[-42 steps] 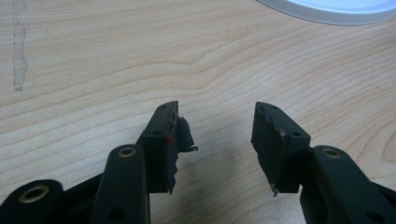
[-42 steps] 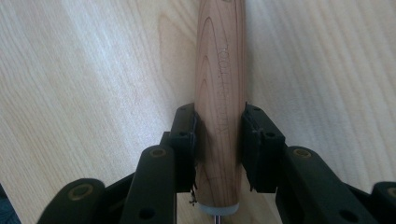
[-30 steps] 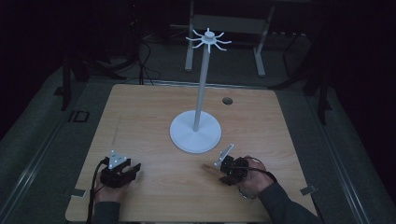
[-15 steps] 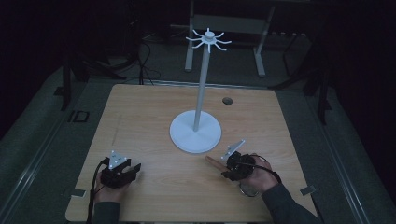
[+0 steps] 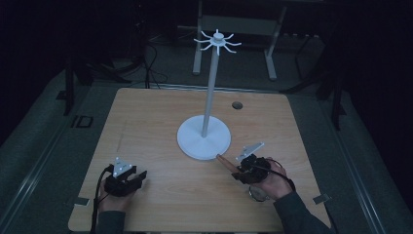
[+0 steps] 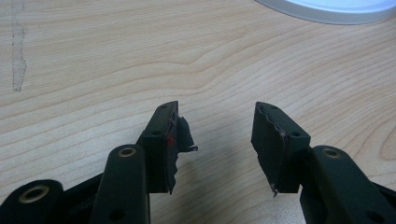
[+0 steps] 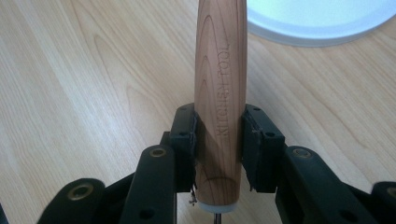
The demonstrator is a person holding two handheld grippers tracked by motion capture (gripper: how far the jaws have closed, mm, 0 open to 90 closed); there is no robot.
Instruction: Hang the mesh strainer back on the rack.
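Note:
A white stand with a round base point(image 5: 203, 138) and a tall pole topped by a ring of hooks point(image 5: 217, 40) rises from the middle of the wooden table point(image 5: 146, 117). My right gripper point(image 5: 243, 168) is shut on a wooden handle point(image 7: 220, 70) marked "KITCHEN TOOL"; the handle point(image 5: 225, 161) points toward the base's near edge point(image 7: 322, 21). The tool's other end is hidden under the hand. At the table's near left my left gripper point(image 5: 134, 178) rests low, its jaws open with nothing between them point(image 6: 215, 135).
A small dark round hole point(image 5: 237, 105) sits in the table's far right part. Beyond the table stand metal frame legs point(image 5: 197, 44) and cables on a dark floor. Bare wood lies between the two grippers.
My right gripper has moved slightly right and toward the near edge with the wooden handle in it. The left gripper has stayed where it was.

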